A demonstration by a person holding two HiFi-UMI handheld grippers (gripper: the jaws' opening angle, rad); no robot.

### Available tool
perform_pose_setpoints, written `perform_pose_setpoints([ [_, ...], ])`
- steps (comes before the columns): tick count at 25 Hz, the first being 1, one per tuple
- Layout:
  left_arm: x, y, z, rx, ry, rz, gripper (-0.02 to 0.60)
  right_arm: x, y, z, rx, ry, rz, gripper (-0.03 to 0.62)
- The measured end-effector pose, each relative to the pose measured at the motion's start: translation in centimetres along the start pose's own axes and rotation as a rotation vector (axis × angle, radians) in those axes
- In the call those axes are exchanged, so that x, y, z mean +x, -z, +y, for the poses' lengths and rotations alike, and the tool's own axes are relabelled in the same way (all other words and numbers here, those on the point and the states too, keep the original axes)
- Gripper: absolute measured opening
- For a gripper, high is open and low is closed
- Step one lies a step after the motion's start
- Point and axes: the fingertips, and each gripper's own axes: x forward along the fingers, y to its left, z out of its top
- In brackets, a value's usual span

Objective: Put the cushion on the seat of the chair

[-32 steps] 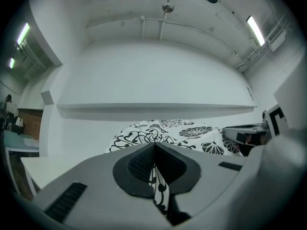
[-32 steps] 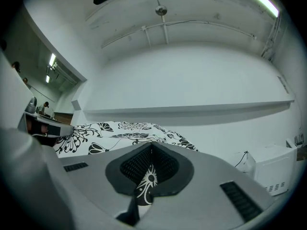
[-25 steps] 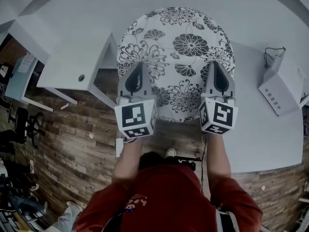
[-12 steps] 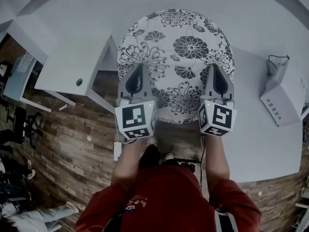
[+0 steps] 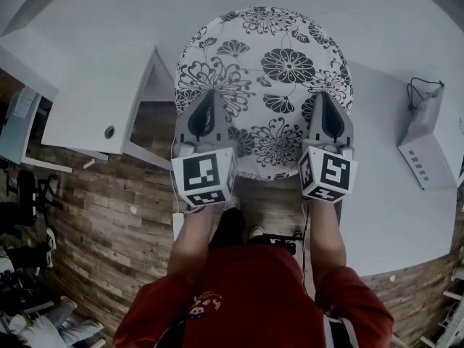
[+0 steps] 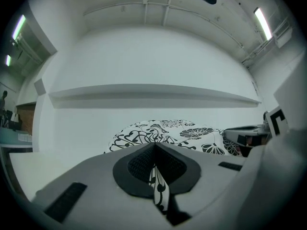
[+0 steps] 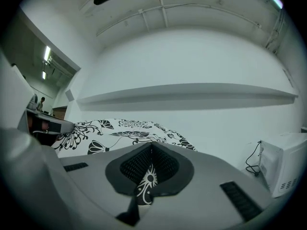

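Observation:
A round white cushion [image 5: 264, 78] with a black flower print is held up level in front of the person. My left gripper [image 5: 205, 116] is shut on the cushion's near left edge, and my right gripper [image 5: 324, 116] is shut on its near right edge. In the left gripper view a fold of the printed fabric [image 6: 158, 186] is pinched between the jaws, with the cushion [image 6: 163, 131] spreading beyond. The right gripper view shows the same pinch [image 7: 146, 183] and the cushion [image 7: 120, 133]. No chair shows in any view.
A white desk [image 5: 94, 85] stands at the left and a white tabletop [image 5: 391, 187] at the right, with a white box [image 5: 428, 140] and a cable on it. Wooden floor [image 5: 116, 238] lies below. A white wall and shelf [image 6: 153, 92] fill the gripper views.
The cushion and both grippers kept their hold and moved forward a little towards the wall. The white box at the right now shows closer in the right gripper view.

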Motion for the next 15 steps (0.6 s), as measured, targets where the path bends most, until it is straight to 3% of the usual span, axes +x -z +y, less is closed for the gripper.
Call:
perform_pose_setpoints([
  [15,0.28,0.09,0.09,-0.009,-0.002,0.051,0.028,0.14,-0.25,0.04,-0.008,-0.006,0.05,0.028],
])
